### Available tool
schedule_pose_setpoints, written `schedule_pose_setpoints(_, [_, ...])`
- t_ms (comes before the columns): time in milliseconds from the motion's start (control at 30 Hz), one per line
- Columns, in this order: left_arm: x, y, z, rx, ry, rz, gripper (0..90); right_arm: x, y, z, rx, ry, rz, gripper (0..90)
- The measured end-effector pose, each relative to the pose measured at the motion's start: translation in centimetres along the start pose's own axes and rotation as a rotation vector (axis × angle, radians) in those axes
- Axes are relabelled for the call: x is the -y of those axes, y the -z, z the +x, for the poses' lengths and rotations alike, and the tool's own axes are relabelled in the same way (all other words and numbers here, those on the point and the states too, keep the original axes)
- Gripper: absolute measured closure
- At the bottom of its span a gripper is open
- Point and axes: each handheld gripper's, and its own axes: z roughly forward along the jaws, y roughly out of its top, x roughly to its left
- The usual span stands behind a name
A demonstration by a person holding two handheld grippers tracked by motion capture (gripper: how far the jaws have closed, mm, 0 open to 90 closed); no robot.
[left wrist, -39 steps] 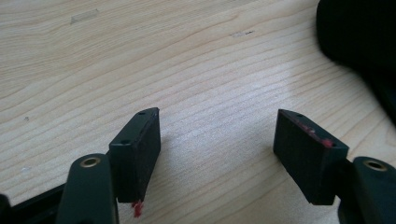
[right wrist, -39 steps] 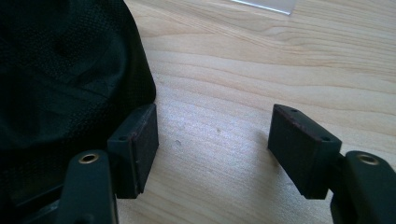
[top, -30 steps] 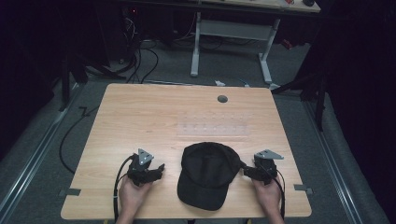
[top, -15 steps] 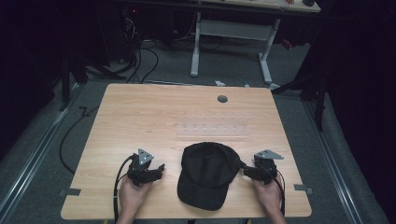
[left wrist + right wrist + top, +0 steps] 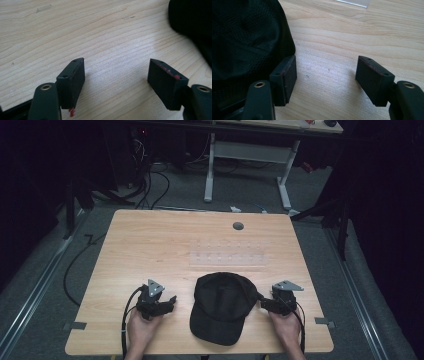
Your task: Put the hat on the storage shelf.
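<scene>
High view listed a black cap [image 5: 223, 306] at lower centre of the worktop [image 5: 150, 250], between the left hand-held gripper [image 5: 170, 303] and right hand-held gripper [image 5: 262, 303]. Gripper views showed both jaw pairs wide apart, holding nothing; cap cut off at frame edges. Clear strip [image 5: 228, 259] lay beyond.

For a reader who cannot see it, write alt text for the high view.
A black cap lies near the front edge of a light wooden table, with the left gripper resting open just left of it and the right gripper at its right edge. A clear plastic sheet lies flat behind the cap.
</scene>
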Motion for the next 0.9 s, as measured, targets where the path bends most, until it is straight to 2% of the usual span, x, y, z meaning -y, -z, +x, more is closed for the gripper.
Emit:
schedule_pose_setpoints(200, [0.0, 0.0, 0.0, 0.000, 0.000, 0.001, 30.4, 0.0, 0.0, -0.1, 0.004, -0.006, -0.004, 37.3])
schedule_pose_setpoints(400, [0.0, 0.0, 0.0, 0.000, 0.001, -0.001, 30.4, 0.1, 0.3, -0.4, -0.006, -0.048, -0.015, 41.1])
schedule_pose_setpoints(667, [0.0, 0.0, 0.0, 0.000, 0.001, -0.001, 30.4, 0.2, 1.6, -0.9, -0.014, -0.084, -0.039, 44.3])
schedule_pose_setpoints(900, [0.0, 0.0, 0.0, 0.001, 0.001, 0.002, 30.3, -0.1, 3.0, -0.9, -0.028, -0.083, -0.070, 46.0])
